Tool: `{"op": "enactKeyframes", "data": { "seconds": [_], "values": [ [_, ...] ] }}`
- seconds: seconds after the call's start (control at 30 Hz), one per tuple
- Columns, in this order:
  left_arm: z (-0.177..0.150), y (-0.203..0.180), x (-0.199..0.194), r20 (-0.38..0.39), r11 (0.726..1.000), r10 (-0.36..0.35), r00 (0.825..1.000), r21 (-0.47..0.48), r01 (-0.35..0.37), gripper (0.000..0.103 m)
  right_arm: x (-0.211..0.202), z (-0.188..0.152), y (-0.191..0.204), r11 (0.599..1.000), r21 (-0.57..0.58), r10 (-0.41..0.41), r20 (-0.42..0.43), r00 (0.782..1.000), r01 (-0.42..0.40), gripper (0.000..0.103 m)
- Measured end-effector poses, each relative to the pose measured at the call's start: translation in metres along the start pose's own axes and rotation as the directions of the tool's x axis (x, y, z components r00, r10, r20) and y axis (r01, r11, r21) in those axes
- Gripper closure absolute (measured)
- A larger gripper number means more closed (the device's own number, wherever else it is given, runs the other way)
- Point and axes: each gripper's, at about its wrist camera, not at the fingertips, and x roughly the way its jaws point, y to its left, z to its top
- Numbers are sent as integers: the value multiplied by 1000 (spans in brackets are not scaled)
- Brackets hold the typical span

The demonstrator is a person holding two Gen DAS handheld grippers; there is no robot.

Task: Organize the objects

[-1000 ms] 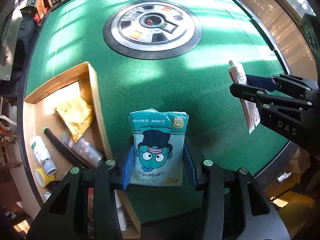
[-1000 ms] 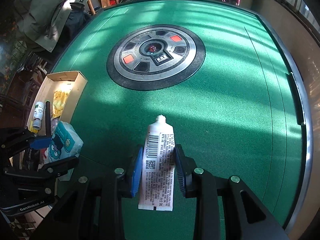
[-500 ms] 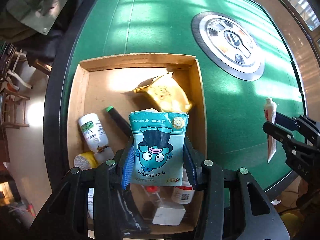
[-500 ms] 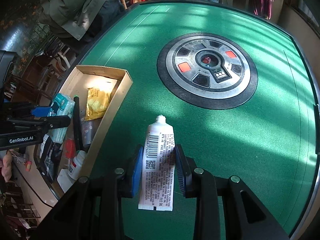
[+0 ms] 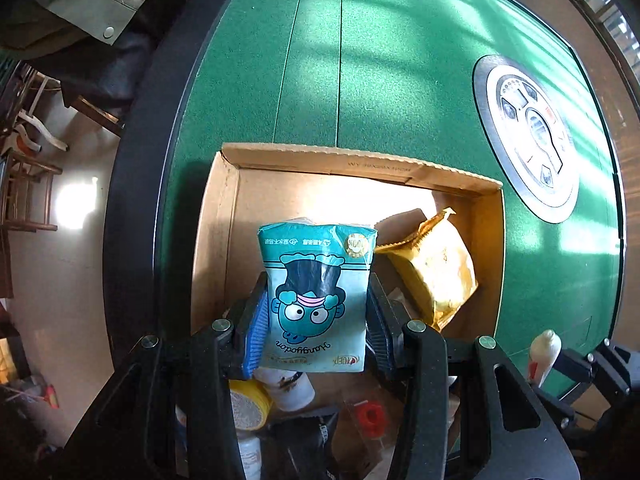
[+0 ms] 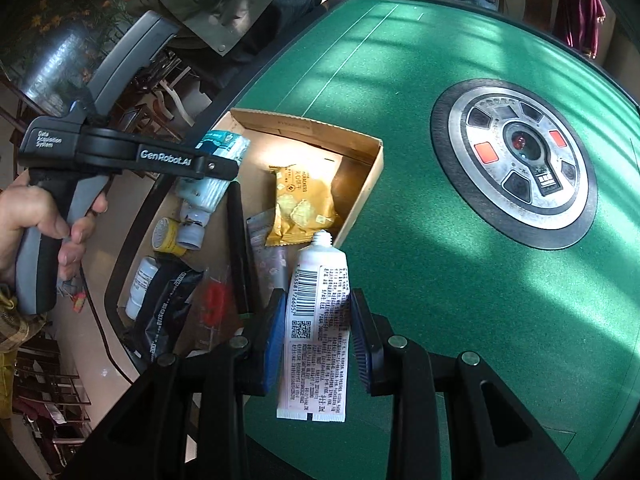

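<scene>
My left gripper (image 5: 316, 312) is shut on a teal tissue pack (image 5: 318, 292) with a cartoon face, hanging over the open cardboard box (image 5: 360, 164) at the table's left edge. In the right wrist view the same pack (image 6: 218, 168) shows between the left gripper's fingers above the box (image 6: 304, 124). My right gripper (image 6: 318, 336) is shut on a white tube (image 6: 316, 320) with a barcode, cap end forward, just right of the box's near corner over green felt. The tube's tip (image 5: 542, 350) appears at the lower right of the left wrist view.
The box holds a yellow snack bag (image 6: 300, 204), a black stick (image 6: 238, 244), a black pouch (image 6: 164, 308), white bottles (image 6: 140, 288), a yellow-capped jar (image 6: 166, 236) and a red-capped item (image 6: 214, 300). A round metal console (image 6: 520, 160) sits mid-table. A hand (image 6: 36, 224) grips the left tool.
Both grippers have travelled left across the felt toward the box. The tissue pack now hangs over the box's interior, and the tube has come up beside the box's near corner.
</scene>
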Motion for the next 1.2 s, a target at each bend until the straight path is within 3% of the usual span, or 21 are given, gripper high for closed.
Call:
{"op": "enactKeyframes", "data": {
  "seconds": [0.3,0.57,0.73,0.9,1.03,1.1,1.17,1.2],
  "values": [
    [21,14,24,-23,1000,-22,999,14,23,59,37,21,31,998,-26,56,-38,998,-57,73],
    [24,23,36,-20,999,-30,999,12,30,59,71,35,46,998,-58,34,-58,998,-38,73],
    [27,27,35,0,1000,-26,1000,8,26,58,78,40,50,997,-78,1,-33,999,-3,72],
    [26,26,35,12,1000,-9,1000,5,9,57,75,39,50,996,-76,44,-28,999,-46,71],
    [22,25,34,5,1000,2,1000,-13,-2,51,62,35,48,995,-81,63,-14,998,-64,55],
    [17,25,32,2,1000,-2,1000,-27,2,44,51,32,47,993,-89,73,-3,997,-73,53],
    [12,24,27,7,999,12,1000,-33,-12,19,40,28,45,992,-91,84,10,996,-82,47],
    [9,24,24,18,999,17,1000,-36,-17,19,33,26,43,992,-87,92,17,996,-90,44]
  ]
}}
